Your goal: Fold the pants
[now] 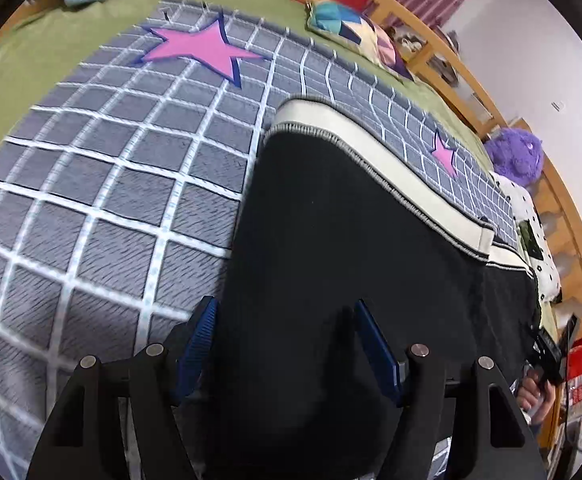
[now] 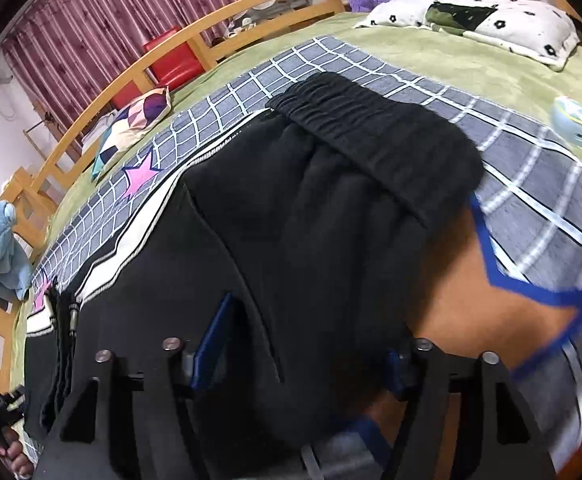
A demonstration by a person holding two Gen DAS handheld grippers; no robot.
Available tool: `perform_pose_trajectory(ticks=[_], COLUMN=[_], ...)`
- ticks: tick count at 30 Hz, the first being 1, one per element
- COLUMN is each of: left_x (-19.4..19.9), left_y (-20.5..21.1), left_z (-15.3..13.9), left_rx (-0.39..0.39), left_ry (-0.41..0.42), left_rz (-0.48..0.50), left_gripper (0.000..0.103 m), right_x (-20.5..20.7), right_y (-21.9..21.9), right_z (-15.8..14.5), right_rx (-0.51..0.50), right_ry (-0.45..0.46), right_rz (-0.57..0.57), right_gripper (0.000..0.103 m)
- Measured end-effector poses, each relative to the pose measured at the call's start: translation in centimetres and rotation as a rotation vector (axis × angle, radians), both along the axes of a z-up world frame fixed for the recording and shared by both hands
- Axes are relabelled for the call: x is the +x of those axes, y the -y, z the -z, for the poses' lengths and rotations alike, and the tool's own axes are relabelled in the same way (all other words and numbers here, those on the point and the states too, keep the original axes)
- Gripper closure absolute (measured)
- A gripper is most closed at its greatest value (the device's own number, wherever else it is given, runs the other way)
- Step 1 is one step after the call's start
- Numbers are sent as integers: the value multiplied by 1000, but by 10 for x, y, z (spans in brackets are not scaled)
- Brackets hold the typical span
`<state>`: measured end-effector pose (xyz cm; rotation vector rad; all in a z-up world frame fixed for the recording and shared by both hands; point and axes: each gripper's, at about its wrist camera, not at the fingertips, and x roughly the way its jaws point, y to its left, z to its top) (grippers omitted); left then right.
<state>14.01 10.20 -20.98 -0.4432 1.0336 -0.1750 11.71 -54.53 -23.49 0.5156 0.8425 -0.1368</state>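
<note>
Both sets of jaws stand wide, gripping nothing: the left gripper (image 1: 283, 344) and right gripper (image 2: 307, 344) straddle the black fleece pants with cream side stripe (image 2: 331, 208), spread flat on the grey checked blanket (image 1: 91, 184) on the bed, seemingly ready for pinching an edge.

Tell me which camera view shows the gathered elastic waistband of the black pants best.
The right wrist view: the black pants' gathered elastic waistband lies in full sight across the grey grid blanket. The left wrist view shows none of it, only plain black cloth and a cream side stripe.
</note>
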Motion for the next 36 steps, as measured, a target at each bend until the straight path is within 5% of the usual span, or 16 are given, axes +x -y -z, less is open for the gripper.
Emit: perform_pose_trajectory(ticks=[2, 5, 6, 7, 9, 11, 14, 18, 26, 29, 33, 36], left_x=[3, 13, 15, 17, 17, 17, 18, 15, 12, -3, -10, -11], left_y=[3, 6, 7, 9, 10, 3, -8, 3, -28, -64, -100, -105], left_z=[0, -1, 0, 2, 2, -4, -20, -55, -111, -131, -111, -66], left_rx=[5, -47, -53, -40, -50, -84, -171, -59, -114, -69, 8, 105], left_ry=[23, 13, 10, 3, 14, 8, 1, 120, 202, 244, 178, 28], left_rz=[11, 18, 21, 22, 45, 44, 13, 70, 29, -21, -75, -120], left_gripper=[36, 38, 51, 63, 86, 91, 93, 93, 93, 93, 93, 91], right_x=[6, 8, 7, 6, 1, -5, -4, -8, -4, -11, -8, 8], right_y=[0, -2, -3, -3, -5, -13, -32, -52, -96, -114, -140, -153], right_z=[-1, -5, -7, -10, -18, -33, -58, -88, -167, -187, -170, -123], right_rx=[9, -1, 2, 3, 16, 2, -44, -74, -85, -32, -55, -70], right_ry=[7, 19, 29, 39, 70, 116, 138, 209, 347, 417, 380, 228], right_rz=[5, 35, 31, 31, 44, 64, 76, 60, 1, -70, -167, -211], right_gripper=[35, 64, 81, 86, 88, 88, 89, 90, 90, 90, 90, 89])
